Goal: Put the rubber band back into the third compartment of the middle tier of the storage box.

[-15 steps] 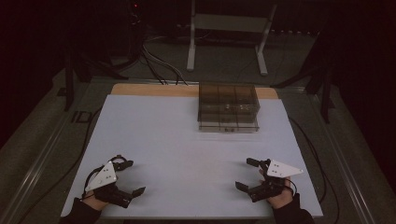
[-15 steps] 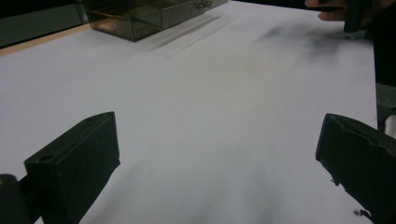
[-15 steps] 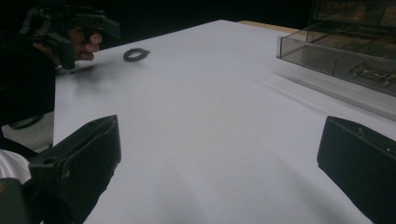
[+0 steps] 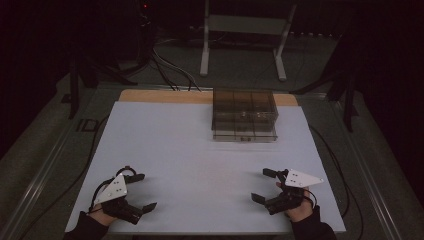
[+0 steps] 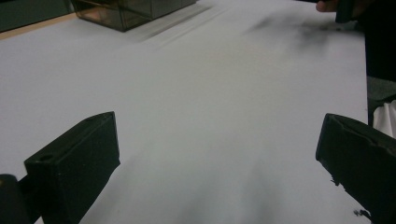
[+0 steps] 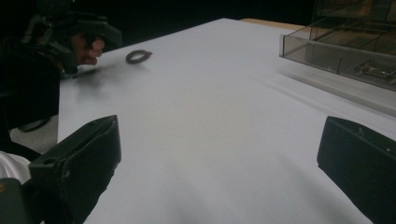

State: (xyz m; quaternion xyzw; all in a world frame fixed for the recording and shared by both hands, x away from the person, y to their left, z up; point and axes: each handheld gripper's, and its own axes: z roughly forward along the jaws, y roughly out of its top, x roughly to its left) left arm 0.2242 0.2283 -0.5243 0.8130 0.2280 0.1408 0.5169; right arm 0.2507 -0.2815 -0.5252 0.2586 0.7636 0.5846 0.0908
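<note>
My left gripper (image 4: 142,191) rests low over the near left of the white table (image 4: 200,150), jaws wide apart with nothing between them. Across from it, near the front right, my right gripper (image 4: 263,185) stands open and empty as well. A smoky clear plastic box (image 4: 244,115) with several compartments sits at the far centre-right; small metal parts lie inside. In the left gripper view (image 5: 219,172) the box (image 5: 126,11) is at top left. The right gripper view (image 6: 219,172) has the box (image 6: 345,46) at upper right and the left hand with its gripper (image 6: 70,37) at upper left.
A small dark ring-like loop (image 6: 138,56) lies on the table beside the left hand. A wooden strip (image 4: 165,96) edges the far side of the table. Cables (image 4: 170,70) and a white stand (image 4: 245,30) are on the floor beyond.
</note>
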